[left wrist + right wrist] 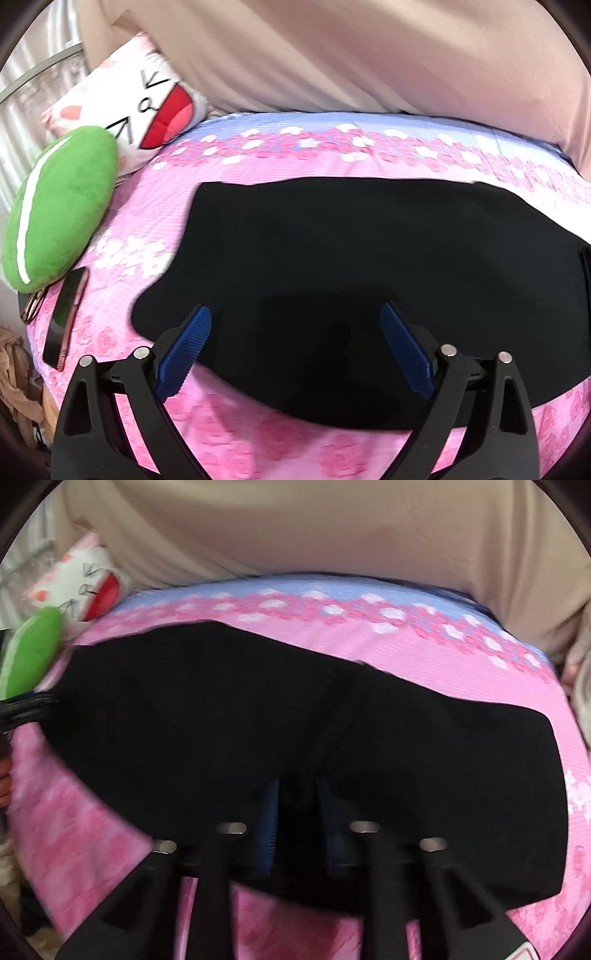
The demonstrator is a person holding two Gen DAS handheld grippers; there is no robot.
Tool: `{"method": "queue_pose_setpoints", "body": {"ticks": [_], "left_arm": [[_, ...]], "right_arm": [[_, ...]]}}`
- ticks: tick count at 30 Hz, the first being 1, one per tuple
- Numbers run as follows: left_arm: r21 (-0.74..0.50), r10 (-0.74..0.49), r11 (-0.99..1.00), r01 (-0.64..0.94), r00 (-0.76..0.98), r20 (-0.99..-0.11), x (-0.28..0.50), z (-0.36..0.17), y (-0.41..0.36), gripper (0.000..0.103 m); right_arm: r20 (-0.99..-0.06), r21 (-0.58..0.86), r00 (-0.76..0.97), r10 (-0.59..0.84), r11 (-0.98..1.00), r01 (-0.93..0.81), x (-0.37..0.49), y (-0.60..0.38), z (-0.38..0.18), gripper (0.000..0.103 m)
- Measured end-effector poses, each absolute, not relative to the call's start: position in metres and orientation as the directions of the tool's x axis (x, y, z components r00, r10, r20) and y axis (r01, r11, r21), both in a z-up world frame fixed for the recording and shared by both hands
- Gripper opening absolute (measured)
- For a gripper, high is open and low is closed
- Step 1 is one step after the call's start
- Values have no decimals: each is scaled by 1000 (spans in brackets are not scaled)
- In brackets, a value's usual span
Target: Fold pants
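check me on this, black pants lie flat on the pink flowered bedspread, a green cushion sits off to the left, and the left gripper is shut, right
Not quite. The left gripper is open: the left wrist view shows its blue fingers spread wide above the black pants. The rest holds: the pants lie on the pink flowered bedspread, and the green cushion sits off to the left.

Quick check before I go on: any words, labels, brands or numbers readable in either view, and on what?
No readable text in either view.
White cushion: only a drawn cartoon face, no letters.
Phone: dark screen, nothing legible.
Black pants: no tag or label showing.
Red-and-white mark at the bottom edge of the right wrist view: cut off and blurred, unreadable.
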State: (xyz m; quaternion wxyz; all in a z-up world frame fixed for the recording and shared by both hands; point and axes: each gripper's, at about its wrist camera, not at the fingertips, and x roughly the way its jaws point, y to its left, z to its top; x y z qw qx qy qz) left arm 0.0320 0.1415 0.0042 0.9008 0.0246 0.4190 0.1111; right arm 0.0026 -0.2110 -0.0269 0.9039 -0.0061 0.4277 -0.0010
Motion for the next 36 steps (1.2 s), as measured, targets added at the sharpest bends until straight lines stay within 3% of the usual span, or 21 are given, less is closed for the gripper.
{"method": "queue_pose_setpoints", "body": {"ticks": [6,8,10,13,15,16,18,19,22,28,31,34,36], "left_arm": [[25,231,944,-329,607,-760,21,9,212,94],[-2,227,930,-366,581,-781,25,1,230,94],[-41,180,930,-366,549,-816,32,-15,245,95],[-151,70,922,-356,536,-841,42,-35,256,97],[-136,85,931,-339,563,-822,51,-34,251,83],[-121,104,931,-344,570,-815,53,-32,249,65],[-131,89,941,-312,602,-794,59,-22,242,36],[-129,93,941,-312,608,-788,61,-16,236,33],[-67,122,969,-238,696,-707,58,27,201,30],[14,38,999,-37,811,-584,45,96,104,29],[47,-18,997,55,817,-576,39,104,51,30],[53,-102,983,173,770,-630,38,90,-3,31],[80,-94,978,193,749,-655,37,75,-29,38]], "right_arm": [[-746,85,654,126,992,-93,16,-176,-6,13],[-787,69,606,117,992,-102,31,-165,-27,19],[-769,55,630,108,993,-103,28,-160,-27,31],[-729,137,664,167,986,-98,15,-164,-5,36],[-703,147,693,160,986,-79,4,-169,10,48],[-697,137,702,143,988,-66,0,-171,14,54],[-690,128,714,117,991,-39,-9,-178,21,54],[-689,135,716,115,990,-29,-11,-182,23,54],[-680,163,726,102,986,14,-23,-200,29,57],[-676,200,735,62,974,101,-38,-239,24,58],[-666,222,743,58,967,124,-48,-255,22,58],[-662,223,749,37,963,150,-59,-271,21,60],[-663,231,748,32,959,163,-63,-279,21,61]]}}
